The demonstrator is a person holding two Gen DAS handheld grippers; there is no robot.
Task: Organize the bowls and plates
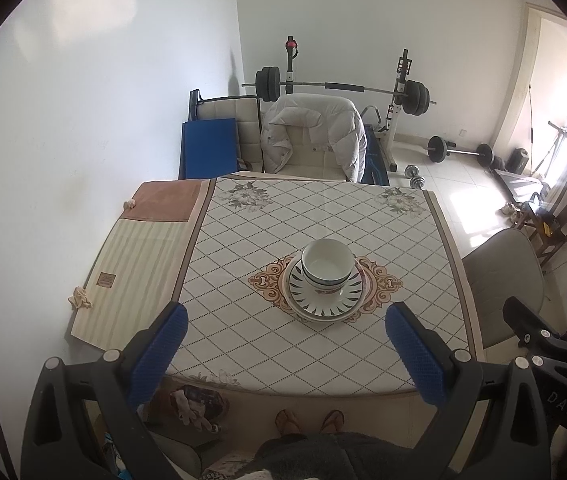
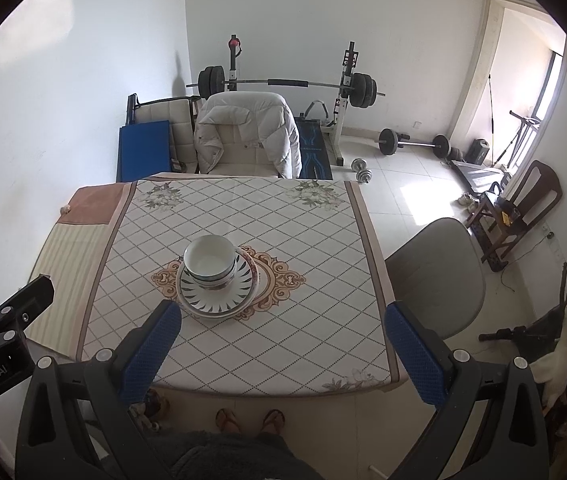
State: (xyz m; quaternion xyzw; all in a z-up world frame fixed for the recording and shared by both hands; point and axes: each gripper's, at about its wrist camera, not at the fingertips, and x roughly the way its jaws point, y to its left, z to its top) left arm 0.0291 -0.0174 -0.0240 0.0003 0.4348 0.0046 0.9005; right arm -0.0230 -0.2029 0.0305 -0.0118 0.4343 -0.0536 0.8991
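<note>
White bowls point(image 1: 327, 266) point(image 2: 211, 260) are nested in a stack on stacked plates point(image 1: 325, 304) point(image 2: 219, 300) with a dark leaf pattern, at the middle of the table point(image 1: 267, 344) point(image 2: 259, 344). My left gripper point(image 1: 287, 320) is open, raised above the table's near edge, with the stack ahead between its blue fingers. My right gripper point(image 2: 283, 316) is open too, held back from the stack, which lies ahead and to its left. Neither holds anything.
A chair with a white jacket point(image 1: 315, 136) point(image 2: 247, 132) stands at the table's far side, a grey chair point(image 1: 503, 280) point(image 2: 439, 276) at its right. Crumpled tissues point(image 1: 80, 298) lie on the left mat. A barbell rack point(image 2: 287, 84) fills the back. A person's sandalled feet point(image 2: 249, 420) show below.
</note>
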